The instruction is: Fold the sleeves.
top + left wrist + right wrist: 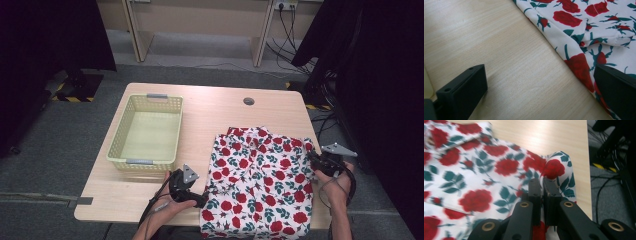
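A white garment printed with red roses and green leaves (pixel 257 185) lies spread on the right half of the wooden table (pixel 210 107), and its near end hangs over the front edge. My right gripper (pixel 314 161) is at the garment's right edge. In the right gripper view it (pixel 541 182) is shut on a pinched fold of that cloth (pixel 555 167), lifted slightly off the table. My left gripper (pixel 201 199) rests at the garment's left edge. It (pixel 539 72) stands open, one jaw on bare wood and the other over the cloth's hem (pixel 574 62).
A pale yellow plastic basket (pixel 116 142) with grey handles stands empty on the left half of the table. A round cable hole (pixel 248 101) sits near the far edge. Cables and dark curtains lie beyond the table's right side.
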A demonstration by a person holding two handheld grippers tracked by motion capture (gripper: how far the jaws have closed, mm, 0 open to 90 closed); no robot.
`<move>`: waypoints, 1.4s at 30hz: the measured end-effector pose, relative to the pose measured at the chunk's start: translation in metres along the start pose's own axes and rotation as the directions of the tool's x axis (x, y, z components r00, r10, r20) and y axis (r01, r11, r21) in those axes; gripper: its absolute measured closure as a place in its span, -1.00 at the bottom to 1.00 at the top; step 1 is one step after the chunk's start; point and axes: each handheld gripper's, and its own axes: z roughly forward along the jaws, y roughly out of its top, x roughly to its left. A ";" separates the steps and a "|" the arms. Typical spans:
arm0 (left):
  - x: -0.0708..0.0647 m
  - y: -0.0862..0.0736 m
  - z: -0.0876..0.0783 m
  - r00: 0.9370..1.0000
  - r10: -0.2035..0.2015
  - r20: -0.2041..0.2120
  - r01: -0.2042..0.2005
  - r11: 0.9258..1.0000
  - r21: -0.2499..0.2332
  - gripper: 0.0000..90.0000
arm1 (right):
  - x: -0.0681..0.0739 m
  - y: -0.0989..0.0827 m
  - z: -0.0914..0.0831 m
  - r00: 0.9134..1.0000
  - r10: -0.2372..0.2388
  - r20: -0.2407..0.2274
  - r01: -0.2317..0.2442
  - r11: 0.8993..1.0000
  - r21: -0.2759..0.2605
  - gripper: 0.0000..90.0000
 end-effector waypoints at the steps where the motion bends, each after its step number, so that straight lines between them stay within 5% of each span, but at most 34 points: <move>1: 0.000 0.000 0.000 1.000 0.000 0.000 0.000 1.000 0.000 -1.00 | 0.003 0.003 -0.002 1.000 -0.012 -0.007 0.011 1.000 -0.009 0.91; 12: 0.000 0.000 0.000 1.000 0.000 0.000 0.000 1.000 0.000 -1.00 | 0.050 0.012 0.005 0.986 -0.143 -0.081 0.145 0.989 0.015 0.90; 20: 0.000 0.000 0.000 1.000 0.000 0.000 0.000 1.000 0.000 -1.00 | 0.070 0.008 0.006 0.978 -0.164 -0.130 0.169 0.985 0.028 0.68; 28: 0.000 0.000 0.000 1.000 0.000 0.000 0.000 1.000 0.000 -1.00 | 0.059 0.013 -0.007 0.986 -0.090 -0.144 0.087 0.996 -0.024 0.39; 36: 0.000 0.000 0.000 1.000 0.000 0.000 0.000 1.000 0.000 -1.00 | 0.045 0.011 -0.009 0.992 -0.047 -0.114 0.046 0.999 -0.007 0.26; 40: 0.000 0.000 0.000 1.000 0.000 0.000 0.000 1.000 0.000 -1.00 | 0.038 0.007 -0.004 0.997 -0.076 -0.019 0.076 0.997 0.029 0.26; 42: 0.000 0.000 0.000 1.000 0.000 0.000 0.000 1.000 0.000 -1.00 | 0.034 0.003 -0.001 0.998 -0.055 -0.028 0.057 0.997 0.044 0.25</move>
